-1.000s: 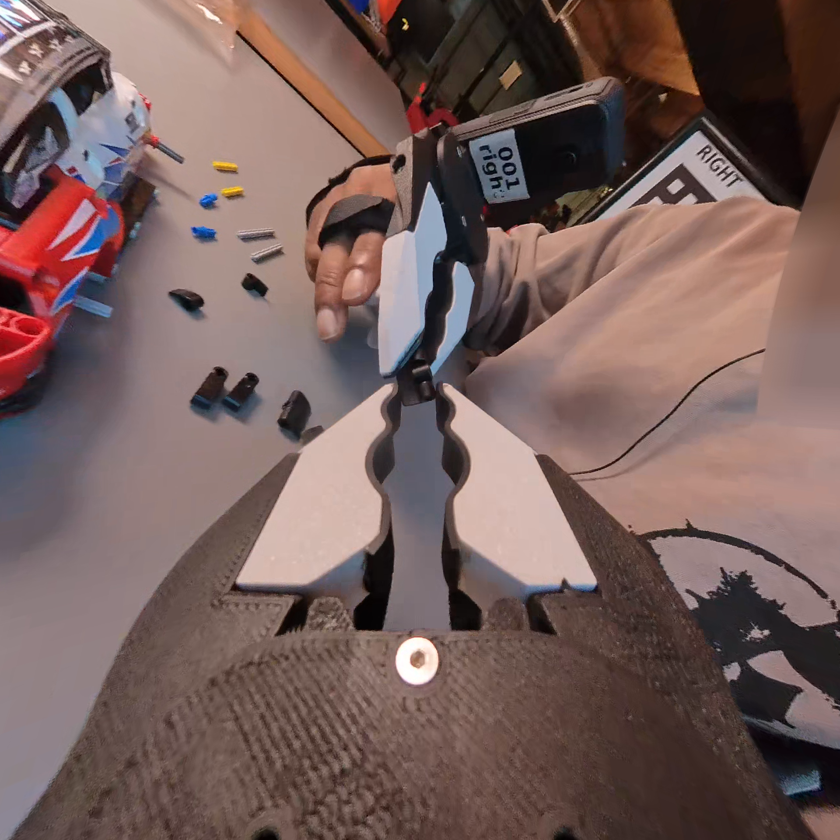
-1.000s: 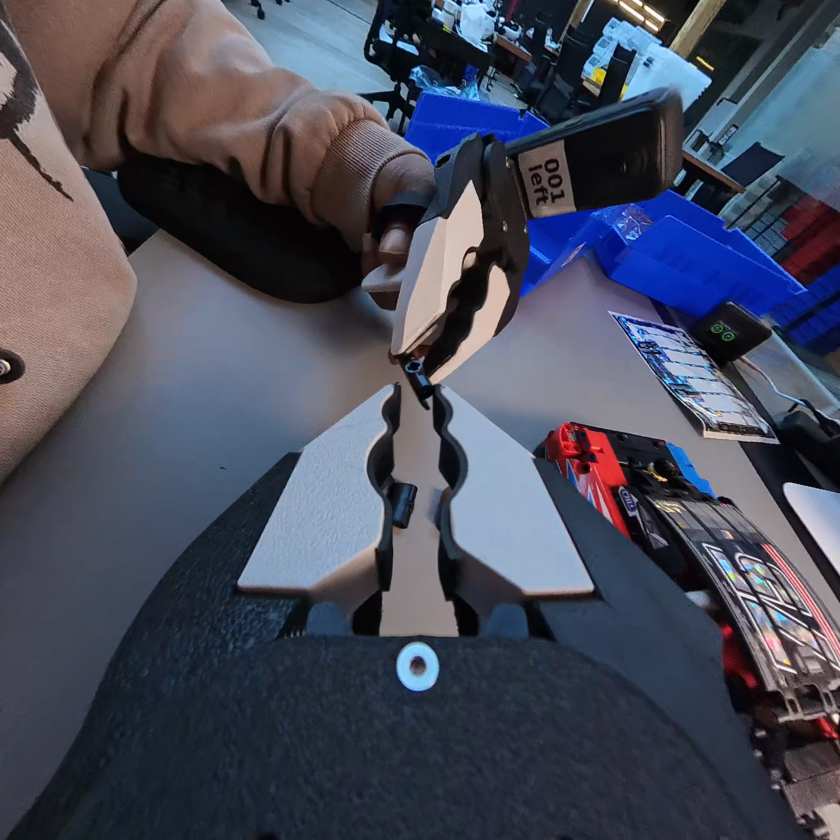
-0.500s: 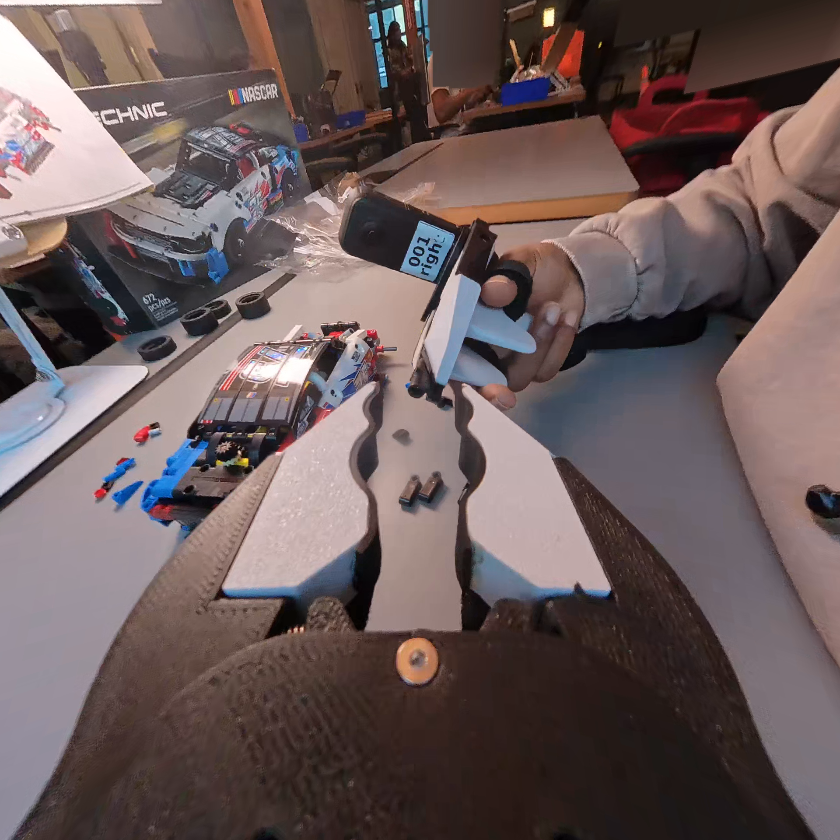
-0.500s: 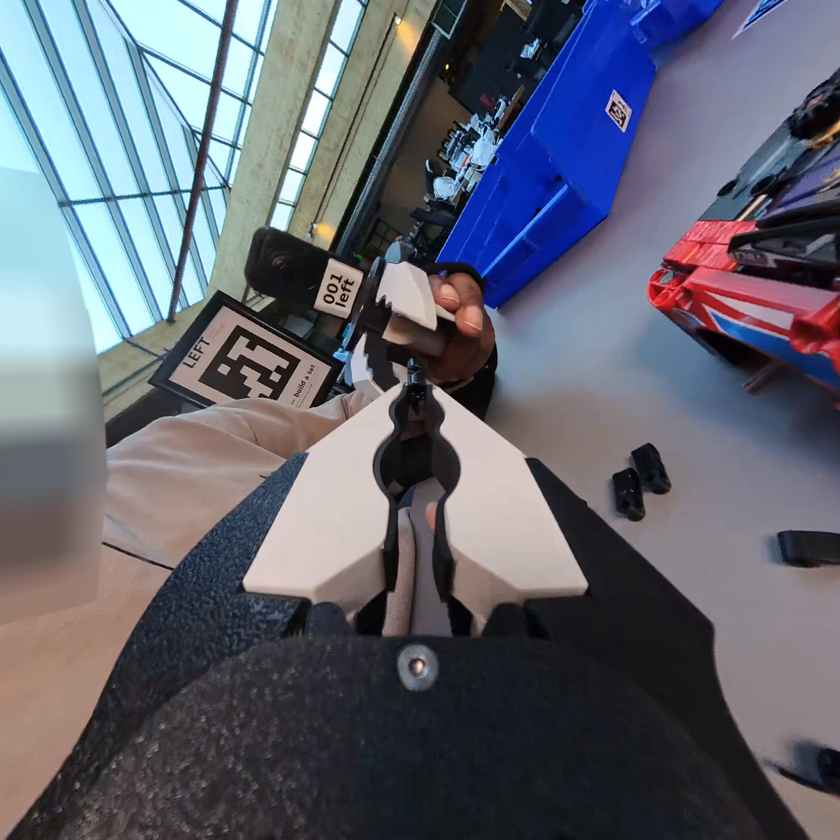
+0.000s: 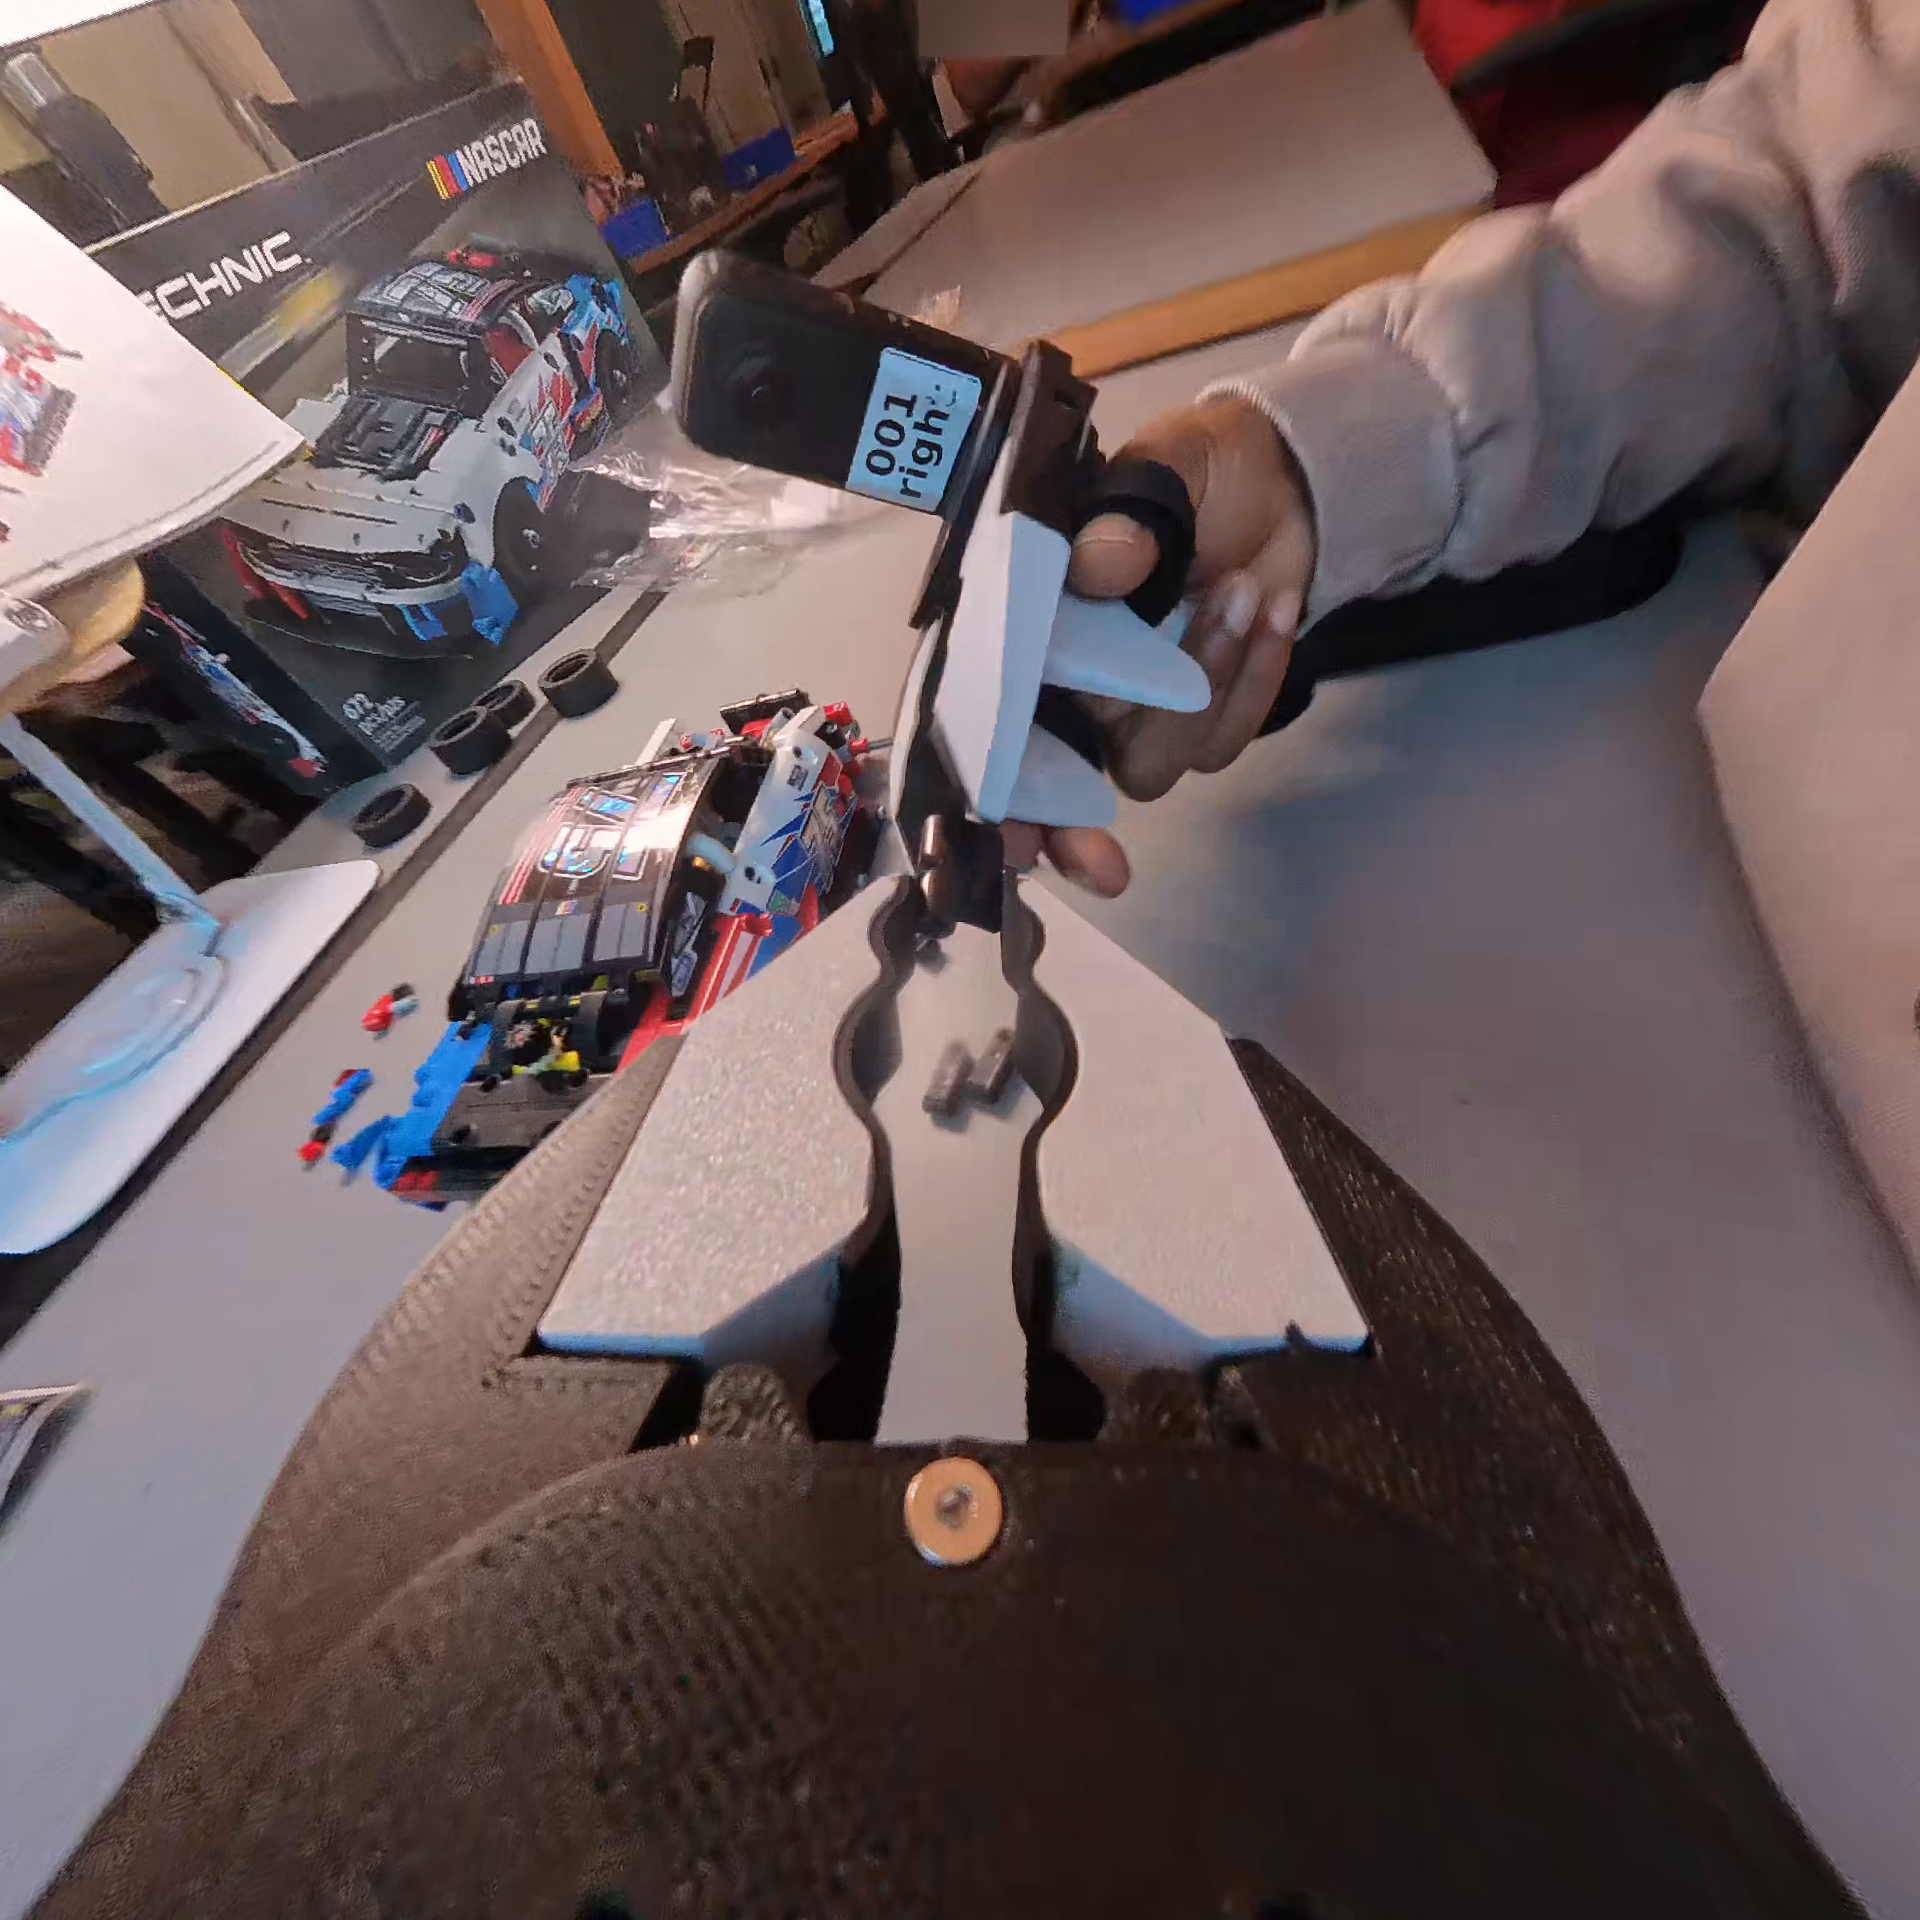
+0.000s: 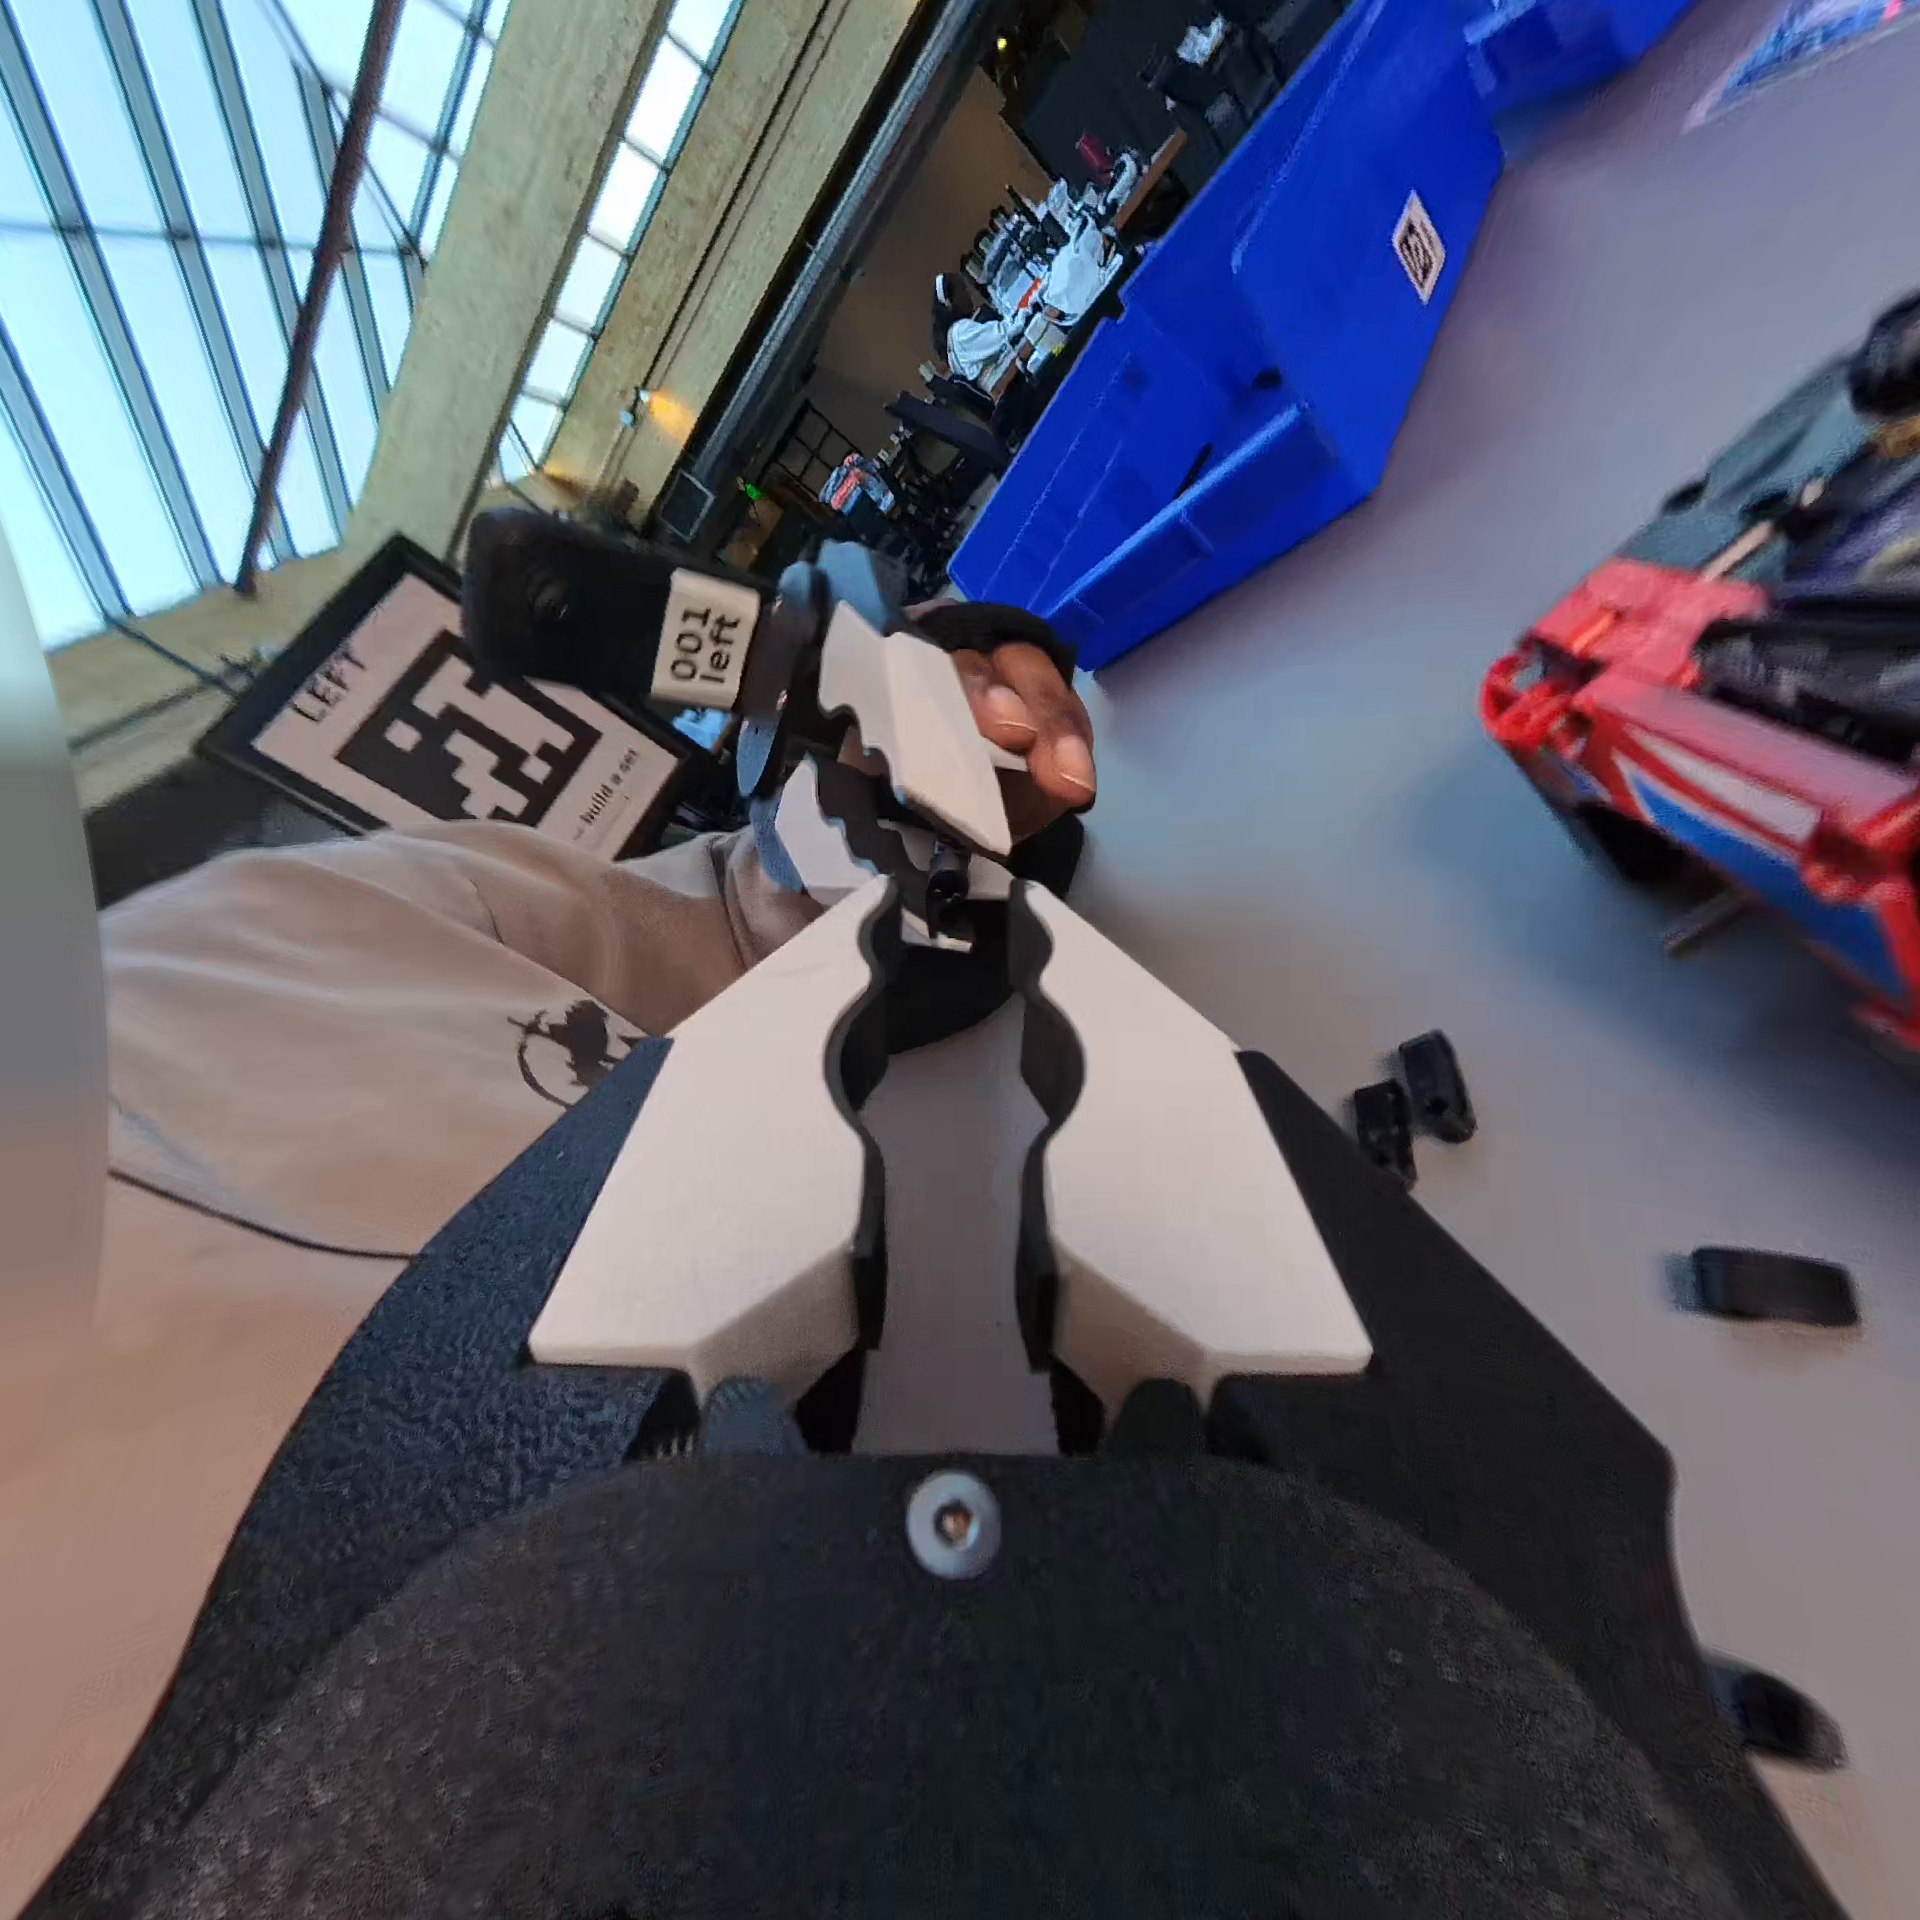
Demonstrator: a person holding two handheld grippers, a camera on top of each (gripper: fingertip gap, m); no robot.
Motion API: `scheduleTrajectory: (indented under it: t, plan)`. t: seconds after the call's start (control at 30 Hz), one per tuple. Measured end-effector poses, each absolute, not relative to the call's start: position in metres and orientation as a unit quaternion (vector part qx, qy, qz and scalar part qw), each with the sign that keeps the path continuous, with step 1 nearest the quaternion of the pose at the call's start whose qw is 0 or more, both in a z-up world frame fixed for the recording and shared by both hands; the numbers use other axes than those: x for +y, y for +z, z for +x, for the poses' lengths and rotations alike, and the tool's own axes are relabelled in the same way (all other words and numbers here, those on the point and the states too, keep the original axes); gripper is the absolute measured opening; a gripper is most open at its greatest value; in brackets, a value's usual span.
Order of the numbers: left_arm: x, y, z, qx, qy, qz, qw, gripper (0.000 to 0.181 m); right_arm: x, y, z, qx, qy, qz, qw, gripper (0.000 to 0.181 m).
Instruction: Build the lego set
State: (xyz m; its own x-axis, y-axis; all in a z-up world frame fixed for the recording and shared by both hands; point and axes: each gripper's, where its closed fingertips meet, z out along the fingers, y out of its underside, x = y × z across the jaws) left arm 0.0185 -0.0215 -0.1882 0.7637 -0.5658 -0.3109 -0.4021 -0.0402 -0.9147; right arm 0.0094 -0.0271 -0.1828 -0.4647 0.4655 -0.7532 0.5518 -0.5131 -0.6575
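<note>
My left gripper (image 5: 954, 896) and right gripper (image 6: 953, 891) meet tip to tip above the grey table (image 5: 1455, 935). A small black lego piece (image 5: 956, 864) sits between the left gripper's tips, which look shut on it. It also shows in the right wrist view (image 6: 945, 881), at the end of the left gripper's fingers (image 6: 914, 727). The right gripper's tips stand apart on either side of the piece and do not visibly touch it. The partly built red, white and blue race car (image 5: 665, 894) lies on the table to the left, and shows at the right of the right wrist view (image 6: 1714, 769).
Two small black pieces (image 5: 971, 1070) lie on the table under the grippers, with more beside the car (image 6: 1418, 1101) (image 6: 1766, 1288). The set's box (image 5: 416, 416), loose tyres (image 5: 473, 738) and a white stand base (image 5: 135, 1029) are at the left. Blue bins (image 6: 1247, 364) stand beyond. The tips of both grippers are at nearly the same place.
The left gripper's fingers have narrowed around the black piece. The right gripper's fingers, shut on it half a second ago, have spread apart. Both grippers stay tip to tip.
</note>
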Motion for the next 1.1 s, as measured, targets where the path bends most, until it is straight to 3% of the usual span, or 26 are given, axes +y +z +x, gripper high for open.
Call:
scheduleTrajectory:
  t: [0.03,0.2,0.33,0.47,0.63,0.87,1.1]
  plan:
    - [-0.023,-0.182,0.017,0.314,-0.11,-0.716,0.614,0.014,-0.026,-0.176,0.014,0.525,-0.698,0.486,-0.006,0.024]
    - [-0.033,-0.163,0.017,0.23,-0.307,-0.695,0.608,0.014,-0.015,-0.159,0.022,0.673,-0.565,0.322,-0.351,0.02]
    - [-0.037,-0.169,0.032,0.221,-0.385,-0.69,0.572,0.014,-0.034,-0.166,0.024,0.722,-0.47,0.226,-0.454,0.019]
    - [-0.038,-0.178,0.04,0.237,-0.384,-0.699,0.555,0.014,-0.039,-0.169,0.028,0.741,-0.422,0.184,-0.489,0.006]
    - [-0.04,-0.183,0.043,0.249,-0.373,-0.706,0.548,0.014,-0.041,-0.174,0.03,0.755,-0.401,0.164,-0.492,0.005]
    - [-0.036,-0.183,0.04,0.306,-0.232,-0.701,0.601,0.012,-0.039,-0.175,0.03,0.722,-0.521,0.255,-0.377,0.005]
    - [-0.037,-0.184,0.039,0.356,-0.137,-0.69,0.616,0.008,-0.042,-0.173,0.032,0.711,-0.552,0.271,-0.34,0.005]
